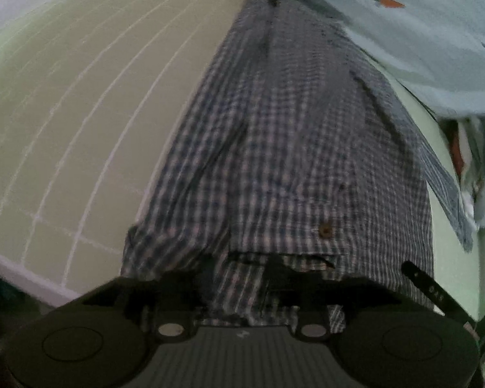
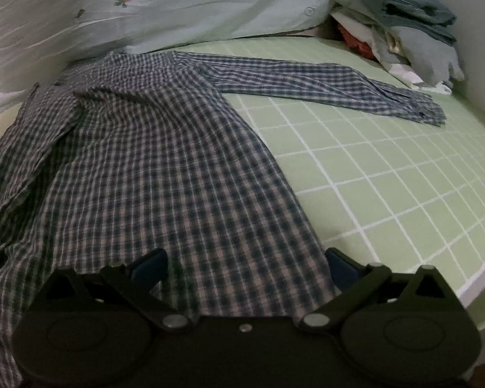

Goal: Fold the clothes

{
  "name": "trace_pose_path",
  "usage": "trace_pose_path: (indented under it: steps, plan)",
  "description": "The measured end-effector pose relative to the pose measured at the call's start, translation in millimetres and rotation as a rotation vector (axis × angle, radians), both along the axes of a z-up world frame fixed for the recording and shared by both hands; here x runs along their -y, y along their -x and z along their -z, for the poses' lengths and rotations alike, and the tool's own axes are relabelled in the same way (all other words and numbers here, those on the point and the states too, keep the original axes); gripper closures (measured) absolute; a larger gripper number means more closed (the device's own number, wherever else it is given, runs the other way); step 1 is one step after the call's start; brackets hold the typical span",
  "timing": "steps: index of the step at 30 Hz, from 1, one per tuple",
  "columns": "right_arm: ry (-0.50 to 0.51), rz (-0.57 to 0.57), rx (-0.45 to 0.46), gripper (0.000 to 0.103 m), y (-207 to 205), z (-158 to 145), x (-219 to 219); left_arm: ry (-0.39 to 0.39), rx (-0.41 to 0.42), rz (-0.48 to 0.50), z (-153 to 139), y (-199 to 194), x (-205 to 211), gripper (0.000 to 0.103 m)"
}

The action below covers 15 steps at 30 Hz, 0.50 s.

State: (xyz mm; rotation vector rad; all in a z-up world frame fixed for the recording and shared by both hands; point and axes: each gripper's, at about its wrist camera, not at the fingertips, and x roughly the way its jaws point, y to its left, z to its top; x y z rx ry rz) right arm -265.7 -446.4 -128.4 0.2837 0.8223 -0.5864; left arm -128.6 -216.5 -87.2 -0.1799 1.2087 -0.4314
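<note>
The first side fold of the shirt (image 2: 152,161) looks laid: both the left gripper (image 1: 242,278) and right gripper (image 2: 245,265) gape empty, so next 1 sleeve (image 2: 323,80), upper right, needs gripping.

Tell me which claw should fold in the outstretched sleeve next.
Probably the right claw. Its view shows the sleeve stretched across the green sheet, and it stands open at the checked shirt. The left claw's view shows only that sleeve's edge.

Blue-and-white checked shirt (image 2: 152,161) lies spread on the bed, one sleeve (image 2: 307,77) stretched out sideways
</note>
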Motion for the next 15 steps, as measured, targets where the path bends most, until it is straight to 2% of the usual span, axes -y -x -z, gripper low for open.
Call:
trace_pose_path:
  steps: [2, 4, 8, 15]
  plan:
    - [-0.001, 0.013, -0.002, 0.0, 1, 0, -3, -0.025, 0.039, 0.033, -8, 2, 1, 0.029]
    - [0.001, 0.022, -0.004, 0.0, 0, 0, -5, -0.035, 0.067, 0.049, -13, 1, 1, 0.022]
    - [-0.01, 0.032, -0.018, 0.0, -3, -1, -4, -0.069, 0.068, 0.094, -18, -7, 8, 0.017]
    - [-0.042, 0.063, -0.058, 0.0, -12, -3, -1, -0.151, 0.059, 0.137, -23, -19, 11, 0.016]
